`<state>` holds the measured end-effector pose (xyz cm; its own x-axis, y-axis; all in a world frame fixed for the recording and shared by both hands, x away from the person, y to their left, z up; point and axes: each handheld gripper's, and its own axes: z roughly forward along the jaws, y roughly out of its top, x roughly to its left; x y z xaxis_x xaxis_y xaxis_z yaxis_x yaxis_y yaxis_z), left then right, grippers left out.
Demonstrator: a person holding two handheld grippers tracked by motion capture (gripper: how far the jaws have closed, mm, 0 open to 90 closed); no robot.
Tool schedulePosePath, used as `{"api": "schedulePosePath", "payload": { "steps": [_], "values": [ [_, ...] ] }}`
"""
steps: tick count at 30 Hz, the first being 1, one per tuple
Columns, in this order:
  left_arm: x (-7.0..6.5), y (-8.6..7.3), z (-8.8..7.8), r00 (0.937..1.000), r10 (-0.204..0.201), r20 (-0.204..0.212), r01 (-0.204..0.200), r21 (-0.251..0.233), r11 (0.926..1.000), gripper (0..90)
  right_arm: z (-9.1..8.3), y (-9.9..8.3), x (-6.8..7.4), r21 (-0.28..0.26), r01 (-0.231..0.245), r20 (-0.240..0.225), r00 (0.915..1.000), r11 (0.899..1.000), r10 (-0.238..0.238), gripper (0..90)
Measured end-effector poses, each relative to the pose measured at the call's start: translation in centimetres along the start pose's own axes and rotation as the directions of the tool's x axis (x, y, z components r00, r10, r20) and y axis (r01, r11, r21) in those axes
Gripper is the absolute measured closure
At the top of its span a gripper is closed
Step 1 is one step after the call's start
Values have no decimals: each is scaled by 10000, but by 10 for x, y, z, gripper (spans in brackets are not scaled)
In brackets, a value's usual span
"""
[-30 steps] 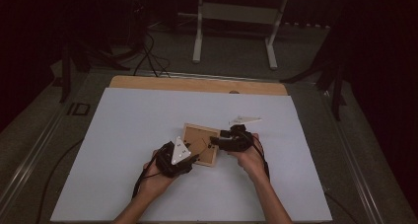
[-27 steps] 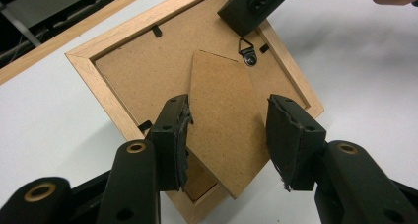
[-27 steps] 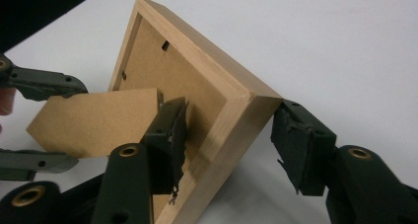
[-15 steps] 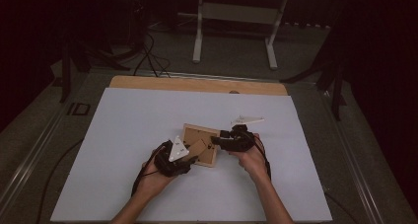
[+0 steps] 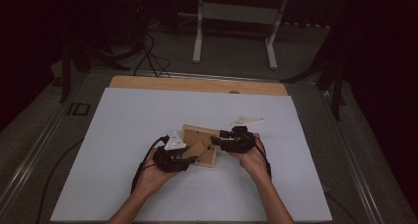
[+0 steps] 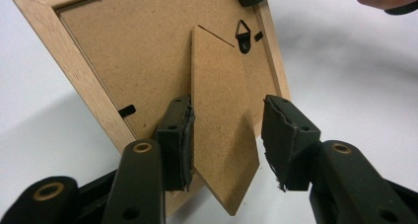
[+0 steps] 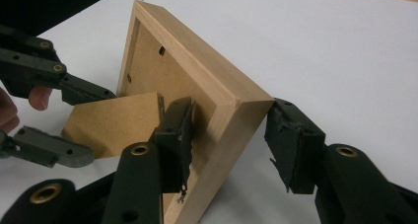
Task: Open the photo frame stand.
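Observation:
A wooden picture frame (image 5: 199, 133) lies face down on the white table (image 5: 123, 120), its fibreboard back (image 6: 128, 51) up. Its easel stand (image 6: 217, 76) is swung up off the back. My left gripper (image 6: 226, 115) straddles the stand. Its jaws have just been closing: one pad touches the stand, the other stands a little off it. My right gripper (image 7: 229, 115) has also been closing and sits on the frame's (image 7: 197, 66) near corner, one pad inside the rail and one against the corner's tip. From above, the left gripper (image 5: 190, 160) and right gripper (image 5: 222, 140) flank the frame.
A small metal hanger (image 6: 242, 34) sits on the back near the stand's hinge. A wooden strip (image 5: 197, 84) runs along the table's far edge. Beyond it stand a metal rack's legs (image 5: 231, 31) and floor cables (image 5: 148, 51). White table surface spreads on all sides.
The left hand has edged slightly away from the person, toward the stand. The frame and the right hand have kept their place.

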<state>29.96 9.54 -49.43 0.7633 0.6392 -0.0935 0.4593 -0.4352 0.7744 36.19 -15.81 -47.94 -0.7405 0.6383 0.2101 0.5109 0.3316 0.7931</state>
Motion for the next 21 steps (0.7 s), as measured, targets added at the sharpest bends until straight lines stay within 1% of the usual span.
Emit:
{"api": "schedulePosePath", "payload": {
  "steps": [2,3,5,6,8,9,10,11,15,16,21],
  "values": [
    [2,1,0,9995,-195,235,190,194,9996,574,-1,0,1,-5,78,28,10000,10000,-78,535],
    [3,1,0,9989,-309,354,302,212,9993,574,-1,0,2,-15,120,24,9999,9999,-120,537],
    [4,2,0,9984,-374,419,364,244,9990,580,-2,0,3,-22,175,27,9998,9998,-174,540],
    [5,2,0,9973,-506,534,488,345,9982,580,-3,1,3,-27,206,58,9998,9998,-206,540],
    [6,2,1,9963,-605,615,575,489,9971,591,-4,1,5,-31,361,110,9993,9993,-361,543],
    [6,2,1,9963,-605,615,575,489,9971,594,-4,1,5,-31,361,110,9993,9993,-361,543],
    [5,1,3,9972,-492,567,458,594,9972,594,-4,1,6,-56,382,101,9992,9993,-381,545],
    [5,1,3,9974,-462,552,427,631,9971,620,-6,1,7,-98,405,81,9991,9991,-404,548],
    [5,1,1,9979,-345,548,310,629,9975,642,-8,2,9,-208,521,42,9986,9984,-521,551],
    [4,1,1,9976,-403,565,371,558,9978,649,-9,2,10,-235,566,48,9984,9981,-565,551],
    [5,0,-1,9974,-401,599,370,514,9980,671,-9,2,12,-248,690,101,9976,9973,-687,557]
  ]
}}
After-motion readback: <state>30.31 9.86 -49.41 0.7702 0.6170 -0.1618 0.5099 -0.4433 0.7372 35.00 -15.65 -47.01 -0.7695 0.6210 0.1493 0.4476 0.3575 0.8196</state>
